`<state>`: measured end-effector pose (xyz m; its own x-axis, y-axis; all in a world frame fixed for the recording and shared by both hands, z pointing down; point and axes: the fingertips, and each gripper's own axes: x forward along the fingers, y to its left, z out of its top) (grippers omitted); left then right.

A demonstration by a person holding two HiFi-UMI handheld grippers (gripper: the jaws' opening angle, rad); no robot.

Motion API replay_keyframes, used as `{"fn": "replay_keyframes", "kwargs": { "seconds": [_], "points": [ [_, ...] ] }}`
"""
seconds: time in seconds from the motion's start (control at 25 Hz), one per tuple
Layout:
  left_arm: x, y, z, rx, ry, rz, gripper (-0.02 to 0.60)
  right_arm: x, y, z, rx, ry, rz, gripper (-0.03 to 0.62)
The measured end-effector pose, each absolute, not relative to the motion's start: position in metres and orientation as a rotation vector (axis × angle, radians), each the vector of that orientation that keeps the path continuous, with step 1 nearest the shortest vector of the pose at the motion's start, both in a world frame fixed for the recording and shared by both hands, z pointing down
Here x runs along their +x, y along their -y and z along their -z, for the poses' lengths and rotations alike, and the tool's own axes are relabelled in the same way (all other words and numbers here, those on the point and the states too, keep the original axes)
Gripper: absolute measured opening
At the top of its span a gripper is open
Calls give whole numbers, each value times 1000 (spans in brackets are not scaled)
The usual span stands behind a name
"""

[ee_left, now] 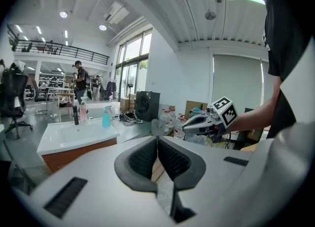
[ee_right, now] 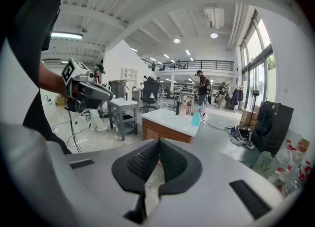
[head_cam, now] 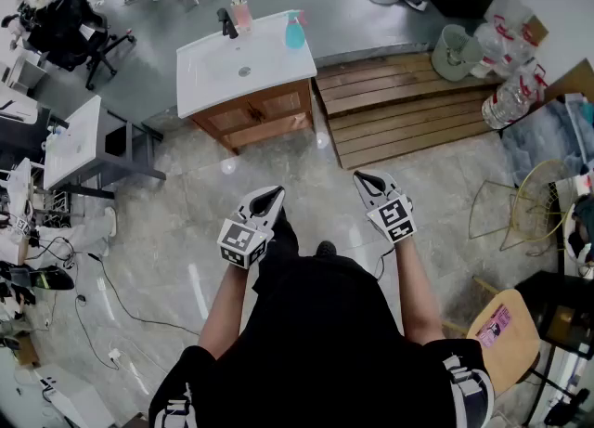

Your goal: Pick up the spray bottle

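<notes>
Overhead, the teal translucent plastic spray bottle (head_cam: 294, 32) was noted upright at the back right corner of the smooth white rectangular basin top (head_cam: 218, 78), carried on a brown wooden cabinet (head_cam: 264, 118). It was well apart from the grey left gripper (head_cam: 272, 194) and grey right gripper (head_cam: 362, 177). Both were held over glossy grey stone floor (head_cam: 186, 222), ribbed black pads (ee_left: 142, 158) pressed together on nothing.

We're in a big open lab hall: mezzanine railing (ee_right: 197, 65) overhead, office chair (head_cam: 70, 22), grey table (head_cam: 79, 143), freestanding sink cabinet (head_cam: 223, 69).
</notes>
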<state>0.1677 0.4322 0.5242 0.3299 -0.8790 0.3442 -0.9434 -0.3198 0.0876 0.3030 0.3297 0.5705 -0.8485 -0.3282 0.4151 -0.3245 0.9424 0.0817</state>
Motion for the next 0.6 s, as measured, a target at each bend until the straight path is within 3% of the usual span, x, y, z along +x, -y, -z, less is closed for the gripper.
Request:
{"fn": "replay_keyframes", "kwargs": {
  "seconds": [0.6],
  "points": [
    [169,-447,-526,2279,1677,-329,23,318,-332,-569,499,2672,-15,15]
  ]
}}
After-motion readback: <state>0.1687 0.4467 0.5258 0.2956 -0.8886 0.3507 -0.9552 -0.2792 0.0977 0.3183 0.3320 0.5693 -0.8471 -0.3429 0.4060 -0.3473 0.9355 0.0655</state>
